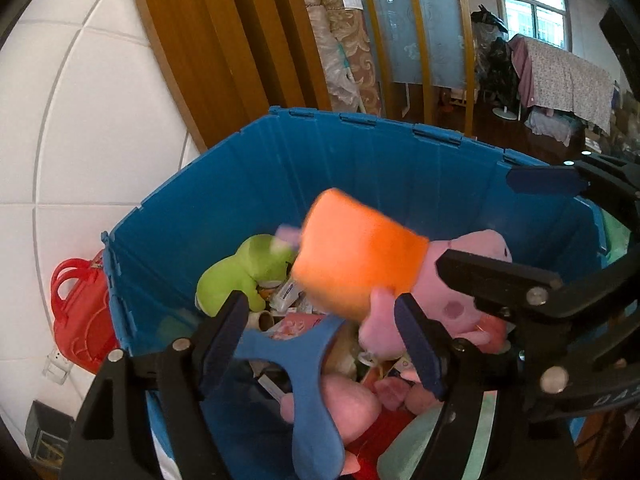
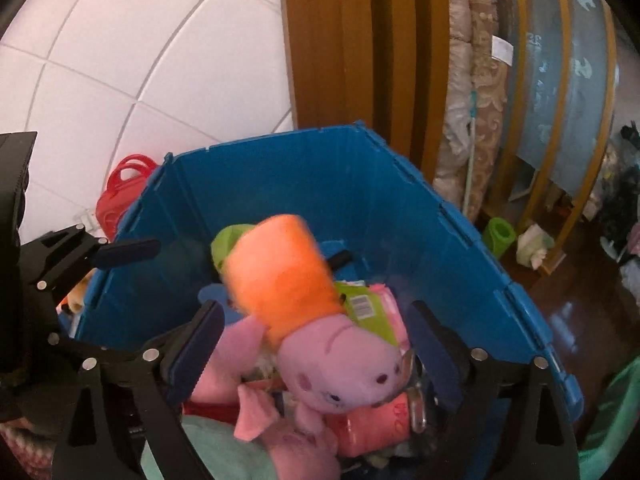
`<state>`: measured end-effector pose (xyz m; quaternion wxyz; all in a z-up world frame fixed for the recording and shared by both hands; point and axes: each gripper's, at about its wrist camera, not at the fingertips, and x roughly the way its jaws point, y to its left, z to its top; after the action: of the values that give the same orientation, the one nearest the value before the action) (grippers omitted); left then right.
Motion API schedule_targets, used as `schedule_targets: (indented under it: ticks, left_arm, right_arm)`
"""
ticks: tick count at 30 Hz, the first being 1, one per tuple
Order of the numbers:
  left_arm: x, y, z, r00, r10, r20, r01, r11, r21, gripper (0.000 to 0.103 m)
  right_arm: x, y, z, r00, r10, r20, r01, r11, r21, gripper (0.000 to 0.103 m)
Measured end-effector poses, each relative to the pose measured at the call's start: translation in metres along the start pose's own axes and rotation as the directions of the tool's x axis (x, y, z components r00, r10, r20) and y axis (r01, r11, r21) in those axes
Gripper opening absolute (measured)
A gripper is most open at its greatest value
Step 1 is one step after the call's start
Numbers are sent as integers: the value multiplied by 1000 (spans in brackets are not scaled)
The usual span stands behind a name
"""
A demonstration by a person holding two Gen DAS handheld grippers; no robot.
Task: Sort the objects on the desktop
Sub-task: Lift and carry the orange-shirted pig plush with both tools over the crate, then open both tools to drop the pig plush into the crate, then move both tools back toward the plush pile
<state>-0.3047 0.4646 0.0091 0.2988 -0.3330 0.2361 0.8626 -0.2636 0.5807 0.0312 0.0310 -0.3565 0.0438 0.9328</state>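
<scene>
A pink pig plush in an orange dress (image 1: 360, 256) (image 2: 332, 360) is blurred, head down, over the pile in the blue bin (image 1: 360, 120) (image 2: 280, 140). My left gripper (image 1: 320, 328) stands open at the bin's near edge, and the plush is beyond its pads. My right gripper (image 2: 316, 344) is open too, with the pig's head between its fingers and a gap on each side. It also shows in the left wrist view, right gripper (image 1: 520, 224). A green plush (image 1: 240, 276) (image 2: 228, 240) and a blue Y-shaped piece (image 1: 304, 360) lie in the bin.
A red plastic case (image 1: 76, 312) (image 2: 120, 192) stands against the white tiled wall behind the bin. Wooden panels and rolled carpets (image 2: 480, 100) rise at the back. A green roll (image 2: 498, 236) lies on the dark floor to the right. Mint cloth (image 2: 200, 448) covers the pile's near side.
</scene>
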Motion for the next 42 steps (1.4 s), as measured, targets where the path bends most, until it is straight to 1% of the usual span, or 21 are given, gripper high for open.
schedule_targets:
  ticks: [3, 5, 10, 15, 19, 21, 27, 33, 38, 42]
  left_arm:
    - [-2, 4, -5, 1000, 6, -7, -6, 1000, -14, 75]
    - [-4, 7, -9, 1000, 8, -14, -8, 999, -32, 75]
    - [-13, 12, -20, 999, 28, -38, -31, 997, -72, 76]
    - [-31, 22, -36, 999, 28, -27, -31, 992, -122, 77]
    - [-49, 29, -50, 999, 47, -14, -48, 988, -148, 77]
    - [-57, 36, -59, 998, 63, -31, -67, 982, -175, 77]
    - [-85, 66, -97, 993, 111, -43, -118, 963, -241, 77]
    - [-116, 107, -144, 984, 168, -53, -176, 937, -302, 77]
    - [-139, 142, -186, 975, 211, -70, -222, 907, -358, 77]
    - [-155, 168, -221, 964, 248, -93, -264, 878, -400, 77]
  right_arm:
    - [-4, 0, -3, 1000, -7, -2, 7, 1000, 8, 94]
    - [-6, 0, -6, 1000, -17, -8, 17, 1000, 16, 102]
    - [-10, 4, -12, 999, -31, -36, 32, 999, 17, 103]
    - [-20, 13, -19, 998, -40, -39, 40, 999, 8, 103]
    - [-31, 29, -23, 999, -30, -34, 30, 999, -12, 103]
    - [-36, 41, -25, 999, -19, -31, 18, 999, -27, 103]
    - [-43, 88, -28, 999, 2, -32, -5, 996, -88, 103]
    - [-46, 155, -34, 998, 56, -24, -59, 986, -157, 103]
    - [-44, 215, -39, 993, 117, -29, -120, 968, -218, 103]
    - [-38, 260, -50, 985, 163, -47, -170, 953, -253, 103]
